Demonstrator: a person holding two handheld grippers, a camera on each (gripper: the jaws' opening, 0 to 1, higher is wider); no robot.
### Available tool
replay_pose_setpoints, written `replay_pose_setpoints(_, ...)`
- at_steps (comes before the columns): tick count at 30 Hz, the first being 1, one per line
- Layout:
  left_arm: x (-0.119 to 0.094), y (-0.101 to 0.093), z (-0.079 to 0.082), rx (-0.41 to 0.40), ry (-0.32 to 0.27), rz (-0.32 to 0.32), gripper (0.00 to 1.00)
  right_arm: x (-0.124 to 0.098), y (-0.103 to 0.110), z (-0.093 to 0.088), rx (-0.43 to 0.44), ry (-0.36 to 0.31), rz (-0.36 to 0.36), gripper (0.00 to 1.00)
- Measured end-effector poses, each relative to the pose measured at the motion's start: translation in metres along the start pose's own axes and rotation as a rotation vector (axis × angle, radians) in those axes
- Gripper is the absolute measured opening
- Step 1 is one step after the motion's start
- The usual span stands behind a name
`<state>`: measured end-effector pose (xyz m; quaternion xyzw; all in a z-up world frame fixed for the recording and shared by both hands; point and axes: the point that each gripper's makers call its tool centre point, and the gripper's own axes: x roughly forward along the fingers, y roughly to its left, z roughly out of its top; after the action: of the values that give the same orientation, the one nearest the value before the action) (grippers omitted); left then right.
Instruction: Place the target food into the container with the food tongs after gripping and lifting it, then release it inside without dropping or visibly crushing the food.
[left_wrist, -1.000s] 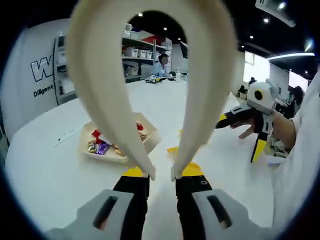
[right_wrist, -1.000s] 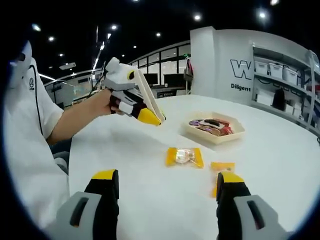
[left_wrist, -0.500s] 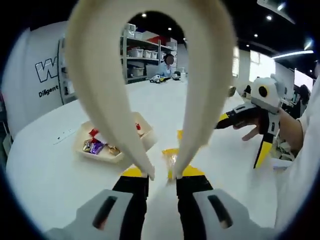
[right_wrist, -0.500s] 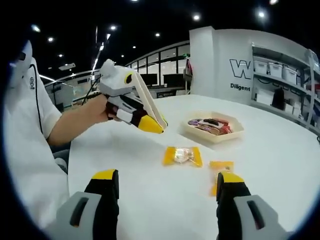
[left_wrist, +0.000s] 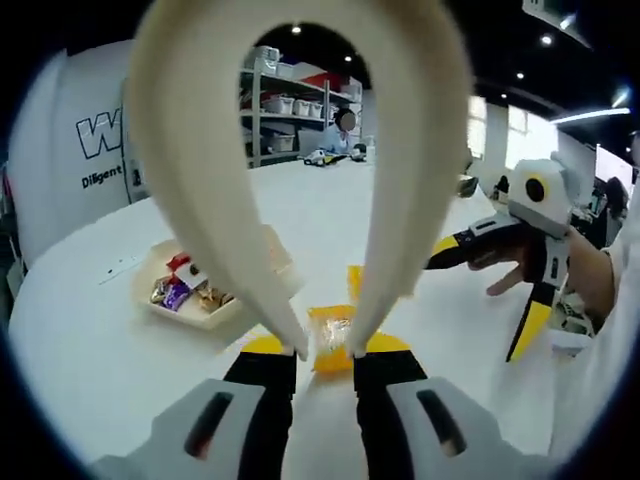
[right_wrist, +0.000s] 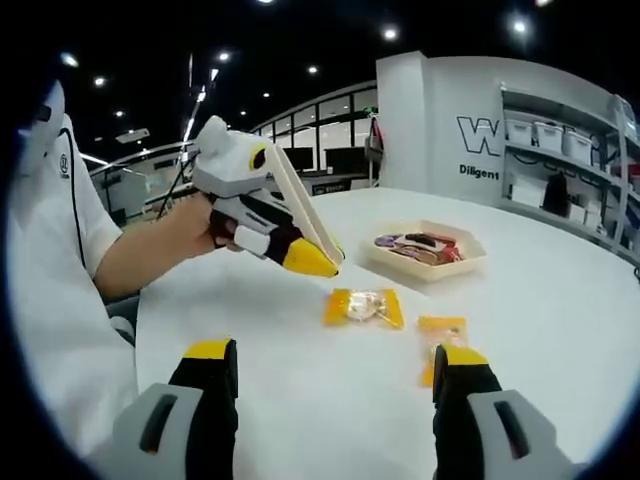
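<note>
Left gripper view shows the left gripper (left_wrist: 327, 352), its jaws nearly together on the two arms of cream plastic food tongs (left_wrist: 215, 190), whose tips straddle a yellow-wrapped candy (left_wrist: 330, 342) on the round white table (left_wrist: 90, 350). At ten o'clock from that candy sits a shallow beige tray (left_wrist: 225, 312) of wrapped sweets, and at three o'clock the right gripper (left_wrist: 478, 238) hovers in a hand. Right gripper view has the right gripper's jaws wide apart and empty, a second yellow candy packet (right_wrist: 440, 330) beside its right jaw.
</note>
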<state>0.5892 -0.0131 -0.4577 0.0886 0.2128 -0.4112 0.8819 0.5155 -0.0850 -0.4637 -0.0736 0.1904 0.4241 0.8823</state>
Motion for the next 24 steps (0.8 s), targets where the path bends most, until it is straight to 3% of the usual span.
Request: replay_pose_setpoints(24,0.022,-0.009,0.000,-0.025,0.035,0.047,0.23,-0.005,-0.006,-0.004,0.013,-0.007,-0.002,0.79)
